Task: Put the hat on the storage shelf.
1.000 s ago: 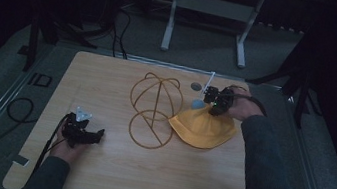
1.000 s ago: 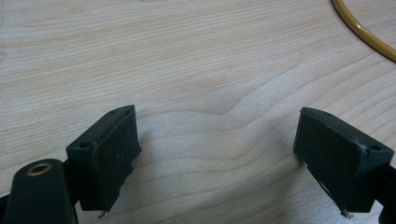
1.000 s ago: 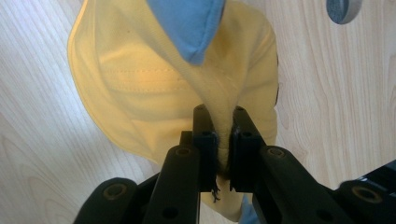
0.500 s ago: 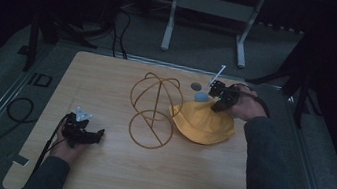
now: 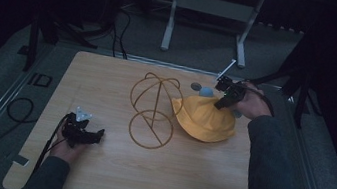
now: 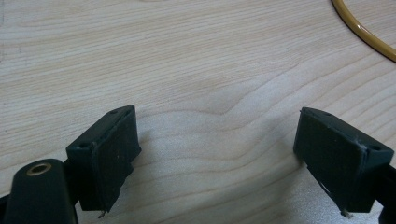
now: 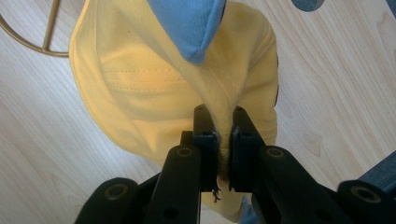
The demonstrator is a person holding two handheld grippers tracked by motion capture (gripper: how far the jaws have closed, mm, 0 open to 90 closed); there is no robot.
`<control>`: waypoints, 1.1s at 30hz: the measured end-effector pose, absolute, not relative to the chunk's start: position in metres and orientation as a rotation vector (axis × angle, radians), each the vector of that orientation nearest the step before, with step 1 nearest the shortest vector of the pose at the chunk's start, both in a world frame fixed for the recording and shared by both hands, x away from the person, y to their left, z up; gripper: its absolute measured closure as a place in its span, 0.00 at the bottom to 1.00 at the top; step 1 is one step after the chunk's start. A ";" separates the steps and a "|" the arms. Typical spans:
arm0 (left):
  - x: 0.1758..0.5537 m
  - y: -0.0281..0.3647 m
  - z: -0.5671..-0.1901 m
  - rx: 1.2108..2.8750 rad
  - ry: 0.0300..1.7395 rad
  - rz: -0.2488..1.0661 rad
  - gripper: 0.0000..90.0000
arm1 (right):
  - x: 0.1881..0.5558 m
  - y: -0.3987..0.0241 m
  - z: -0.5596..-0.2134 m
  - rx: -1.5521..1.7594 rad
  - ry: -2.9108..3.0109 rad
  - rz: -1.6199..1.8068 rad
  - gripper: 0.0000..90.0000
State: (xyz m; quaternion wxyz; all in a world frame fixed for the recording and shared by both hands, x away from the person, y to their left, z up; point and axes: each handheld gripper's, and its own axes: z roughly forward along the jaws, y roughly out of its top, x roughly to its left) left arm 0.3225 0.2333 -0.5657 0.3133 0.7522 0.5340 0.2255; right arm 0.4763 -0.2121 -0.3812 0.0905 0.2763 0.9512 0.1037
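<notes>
A yellow bucket hat point(image 5: 205, 120) point(image 7: 154, 88) with a blue lining point(image 7: 189, 23) lies on the wooden table point(image 5: 108, 78), right of a gold wire hat stand point(image 5: 153, 110). My right gripper point(image 5: 219, 102) point(image 7: 220, 126) is shut on a pinched fold of the hat's cloth and holds that part up off the table. At the front left, my left gripper point(image 5: 97, 135) point(image 6: 217, 140) rests low over bare wood with its jaws wide open and nothing between them. A curve of the stand's base ring point(image 6: 362, 30) shows in the left gripper view.
A small grey disc point(image 5: 196, 86) point(image 7: 308, 3) lies on the table behind the hat. A black cable point(image 5: 23, 108) loops off the table's left edge. A metal frame point(image 5: 209, 9) stands on the floor beyond the table.
My right gripper has risen and drifted toward the back right, drawing the pinched hat cloth up with it. The left gripper has stayed where it was.
</notes>
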 end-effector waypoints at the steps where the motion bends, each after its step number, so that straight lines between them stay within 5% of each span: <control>1: 0.322 0.233 -0.566 1.984 1.408 0.595 0.16 | 0.477 -0.214 -0.380 0.831 2.827 0.315 0.94; 33: 0.322 0.233 -0.566 1.983 1.409 0.595 0.16 | 0.468 -0.256 -0.337 0.934 2.724 0.536 0.94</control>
